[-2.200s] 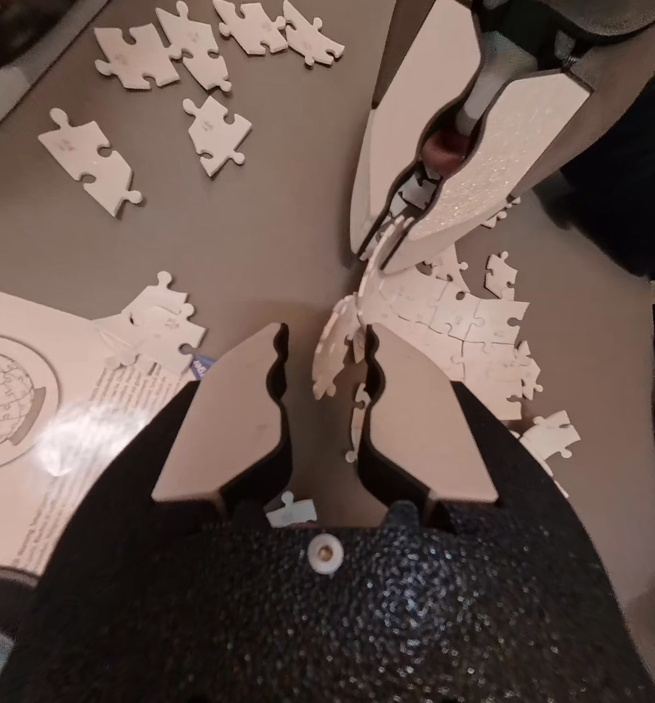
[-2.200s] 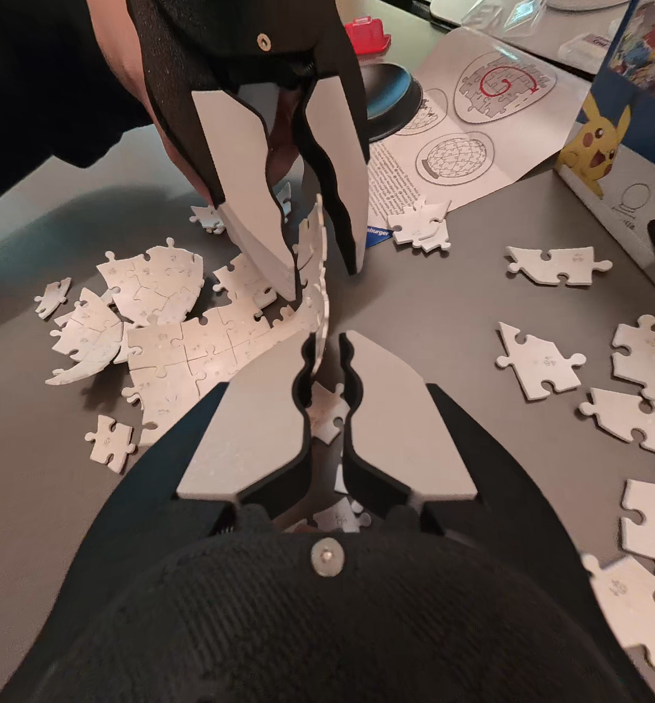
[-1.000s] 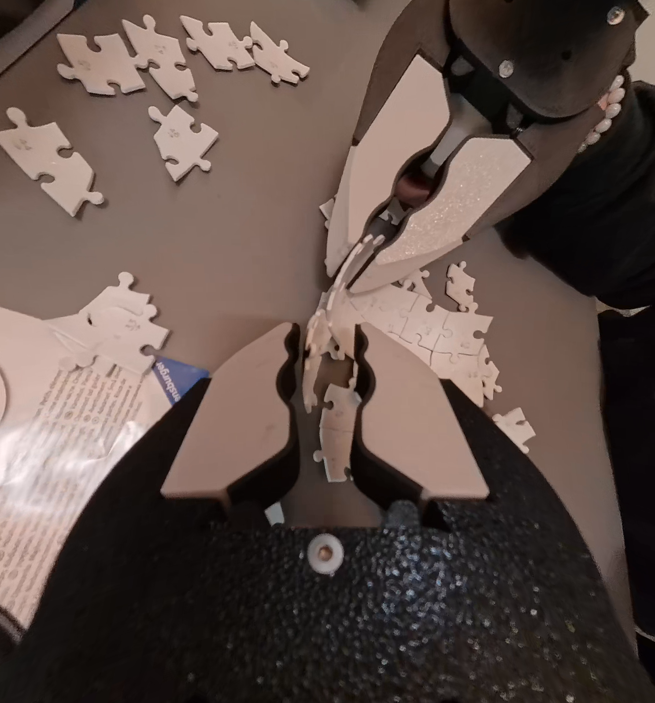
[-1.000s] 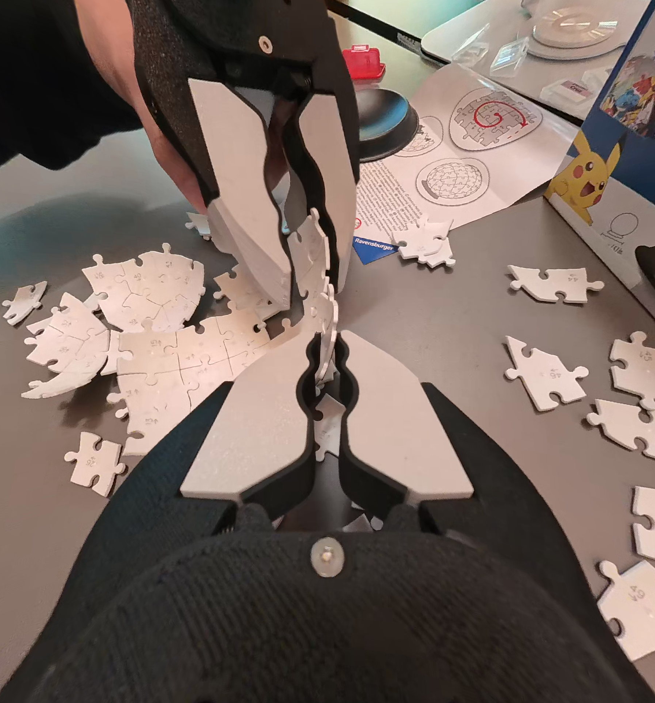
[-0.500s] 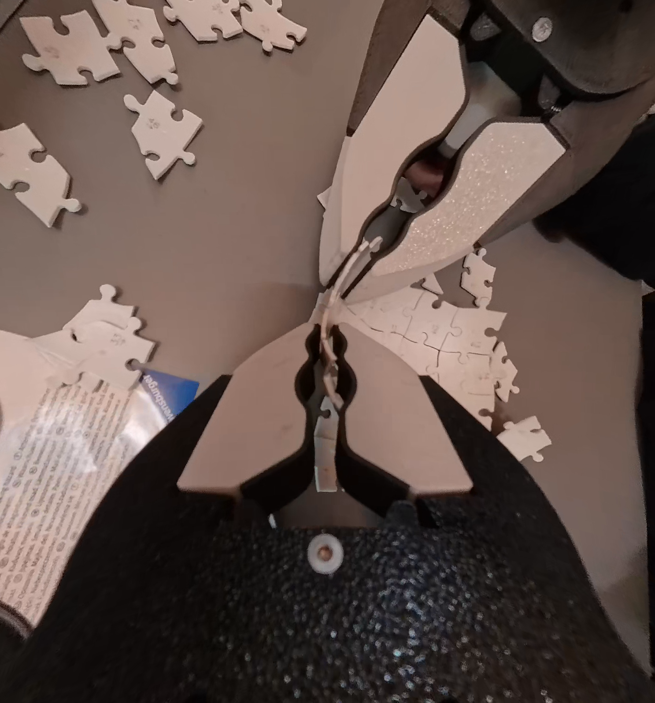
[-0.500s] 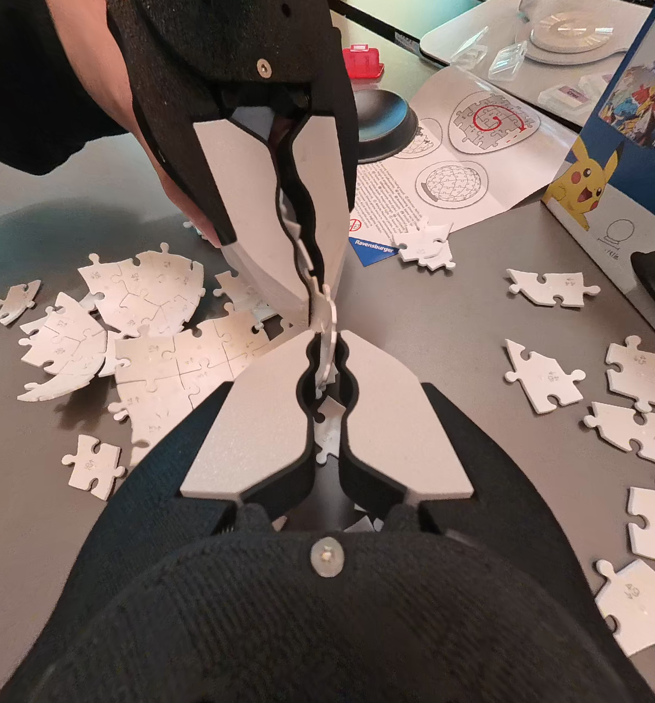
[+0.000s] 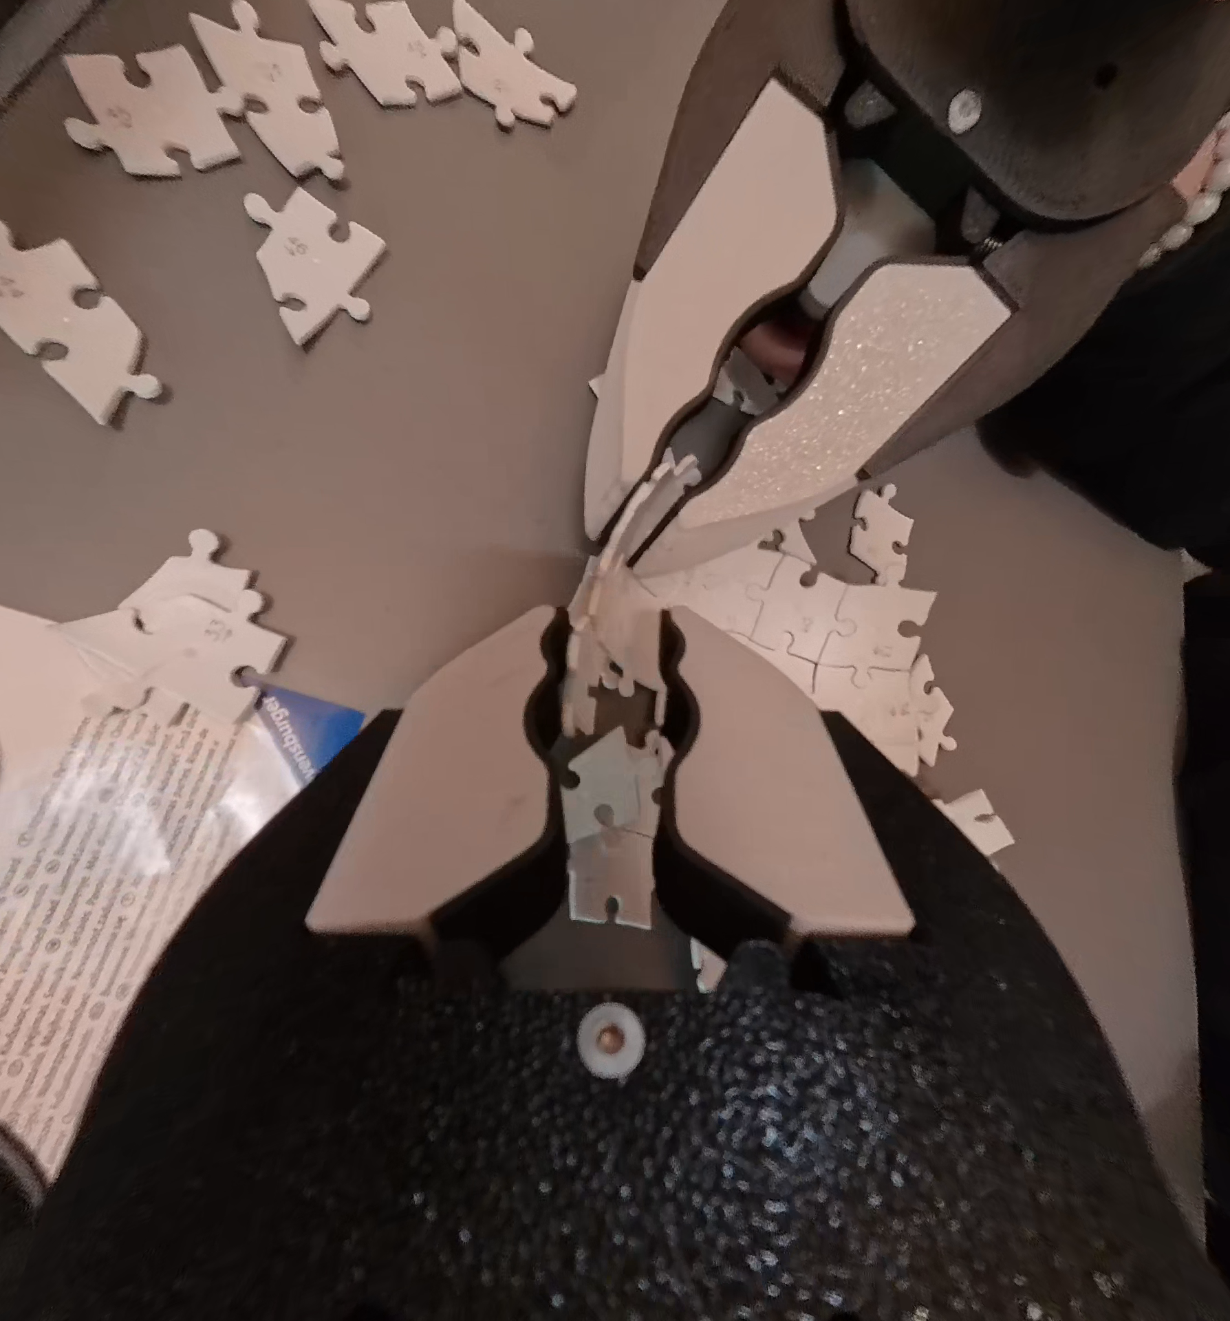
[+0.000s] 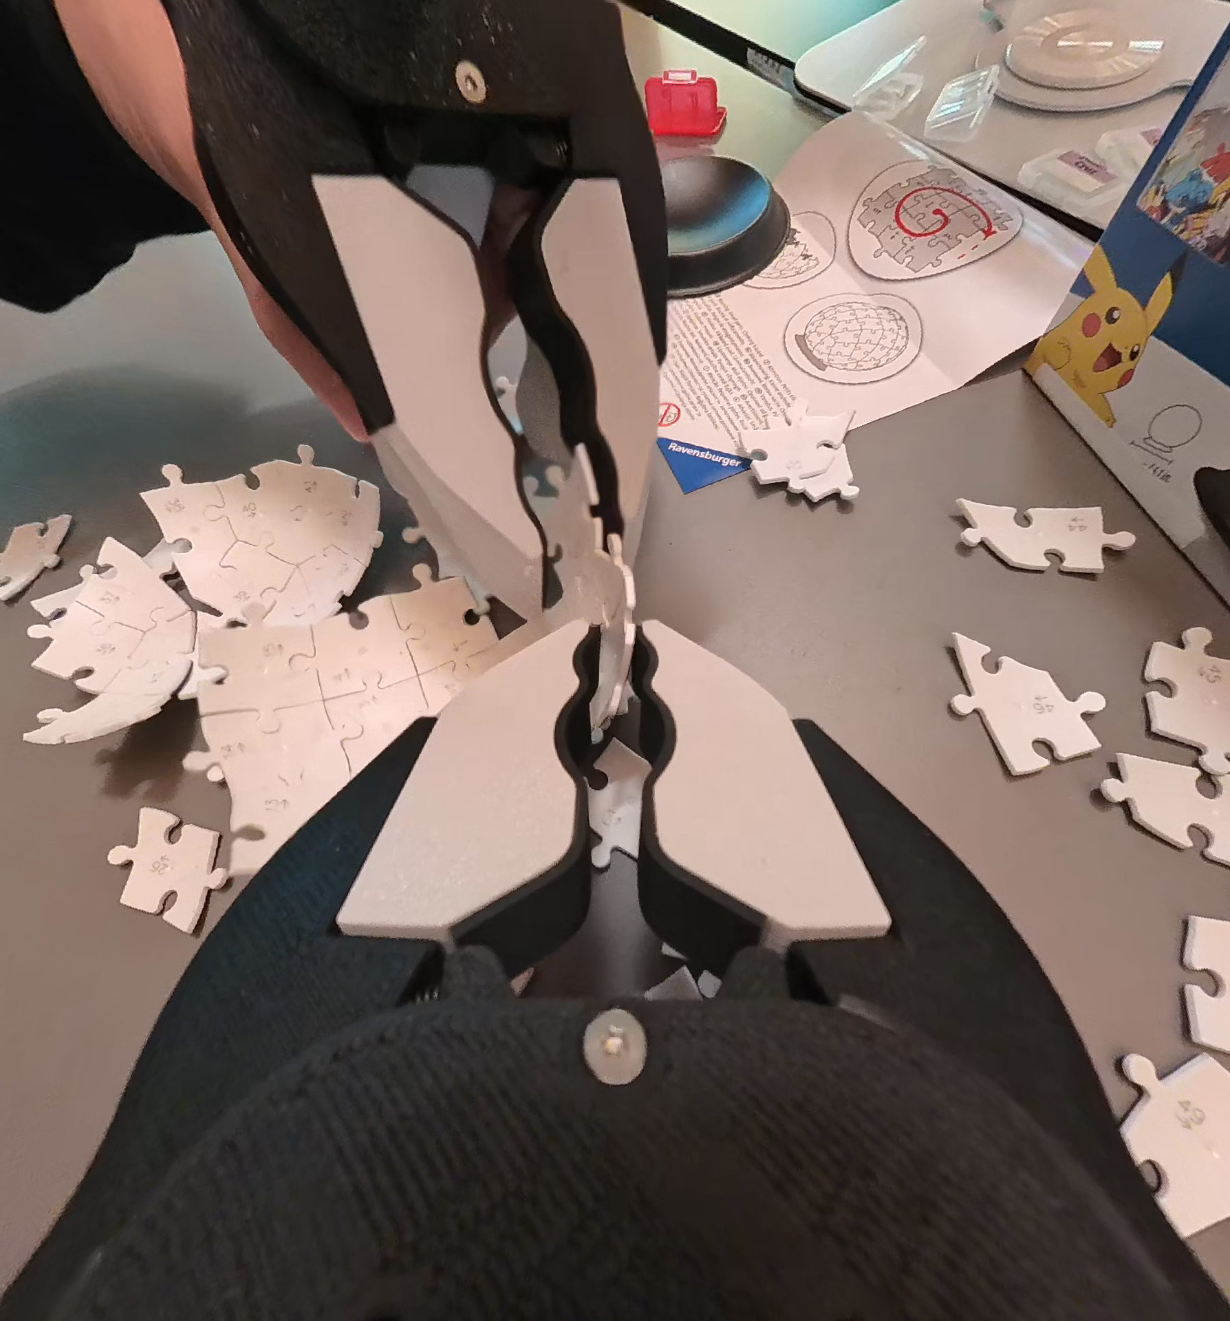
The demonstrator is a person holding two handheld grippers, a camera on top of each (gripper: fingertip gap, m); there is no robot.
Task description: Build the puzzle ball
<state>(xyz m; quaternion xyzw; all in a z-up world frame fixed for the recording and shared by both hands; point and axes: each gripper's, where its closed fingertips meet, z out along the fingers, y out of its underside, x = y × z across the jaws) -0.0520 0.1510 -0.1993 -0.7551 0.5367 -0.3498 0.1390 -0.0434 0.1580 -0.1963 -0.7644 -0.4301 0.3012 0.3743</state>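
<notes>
A curved strip of joined white puzzle pieces (image 8: 608,672) stands on edge above the grey table. My right gripper (image 8: 616,629) is shut on one end of it; it also shows in the left wrist view (image 7: 623,550). My left gripper (image 7: 612,615) is open, its fingers loosely on either side of the strip's (image 7: 626,629) other end; it shows from above in the right wrist view (image 8: 583,572). The strip joins a flat assembled section (image 8: 326,672) lying on the table. Two curved assembled sections (image 8: 269,529) lie to its left.
Several loose pieces (image 8: 1027,708) lie on the right, and others (image 7: 312,264) show at the top of the left wrist view. An instruction sheet (image 8: 884,286), a black stand (image 8: 719,221) and the blue puzzle box (image 8: 1169,250) sit at the back right. A single piece (image 8: 169,868) lies front left.
My left gripper closed on the strip half a second ago and has now opened again around it. My right gripper has stayed shut on the strip.
</notes>
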